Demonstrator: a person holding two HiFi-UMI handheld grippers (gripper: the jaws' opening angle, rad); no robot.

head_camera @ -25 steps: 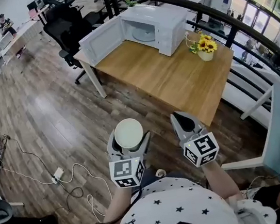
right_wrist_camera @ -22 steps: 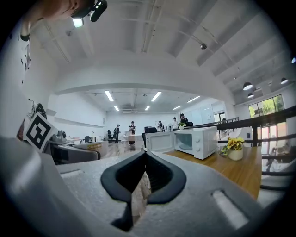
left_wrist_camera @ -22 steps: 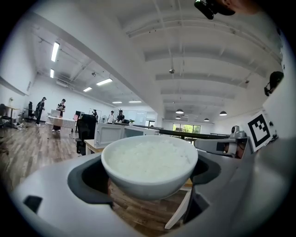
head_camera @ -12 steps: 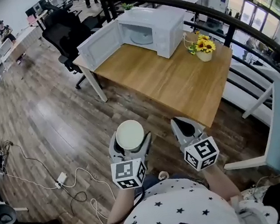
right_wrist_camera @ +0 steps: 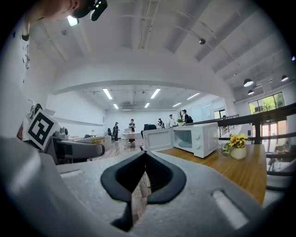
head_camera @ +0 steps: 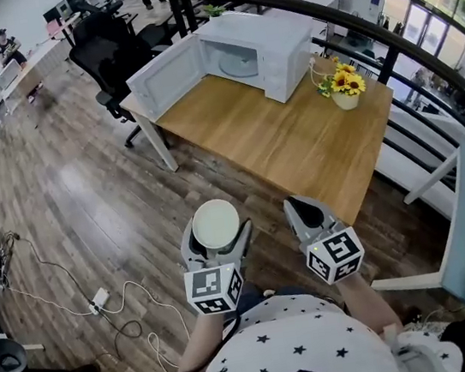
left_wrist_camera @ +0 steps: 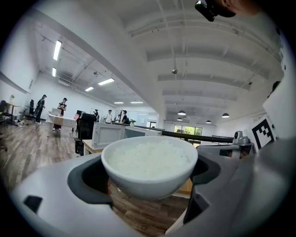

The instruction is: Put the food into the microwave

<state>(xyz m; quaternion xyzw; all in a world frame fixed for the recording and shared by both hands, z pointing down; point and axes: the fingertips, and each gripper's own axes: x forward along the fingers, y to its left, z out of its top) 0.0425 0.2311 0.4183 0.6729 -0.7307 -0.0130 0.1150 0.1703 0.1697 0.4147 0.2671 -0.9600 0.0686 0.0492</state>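
A white bowl of rice (head_camera: pixel 215 223) (left_wrist_camera: pixel 149 165) is held in my left gripper (head_camera: pixel 215 235), shut on it, over the wooden floor short of the table. My right gripper (head_camera: pixel 307 210) (right_wrist_camera: pixel 144 180) is beside it on the right, shut with nothing between its jaws. The white microwave (head_camera: pixel 253 42) (right_wrist_camera: pixel 193 137) stands at the far side of the wooden table (head_camera: pixel 295 141), its door (head_camera: pixel 163 71) swung open to the left and the glass turntable showing inside. In the left gripper view the microwave (left_wrist_camera: pixel 111 134) shows behind the bowl.
A pot of yellow sunflowers (head_camera: pixel 341 86) (right_wrist_camera: pixel 238 146) stands on the table right of the microwave. A black railing (head_camera: pixel 385 49) runs behind the table. Black office chairs (head_camera: pixel 112 43) stand at the table's far left. Cables and a power strip (head_camera: pixel 98 296) lie on the floor. People stand far off.
The table and microwave have drifted slightly in the head view as the person shifts. Both grippers keep their places and the bowl stays held.
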